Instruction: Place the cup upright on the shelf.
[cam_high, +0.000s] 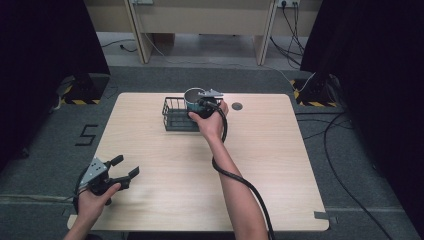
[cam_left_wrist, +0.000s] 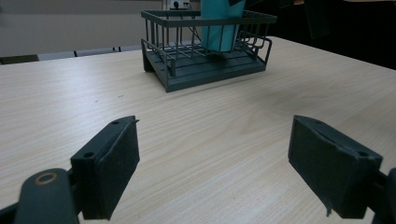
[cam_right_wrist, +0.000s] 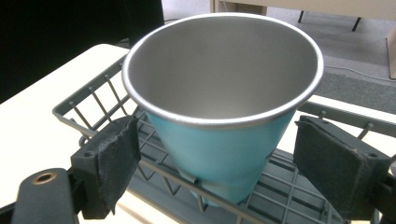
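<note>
Teal cup (cam_right_wrist: 219, 140) upright in wire basket (cam_high: 174, 116) – R gripper (cam_right_wrist: 217, 158) open round it

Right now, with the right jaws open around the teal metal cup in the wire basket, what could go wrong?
1. The teal metal cup leans in the dark wire basket, with the right gripper open around it; it may tip further once unsupported.
2. Its tapered wall could slide out of a closing grip.
3. Pulling back, the pads may catch the basket's rim wire. The left gripper is open, too far to help.

One cup (cam_right_wrist: 224, 93), one wire basket (cam_high: 172, 116)
</note>
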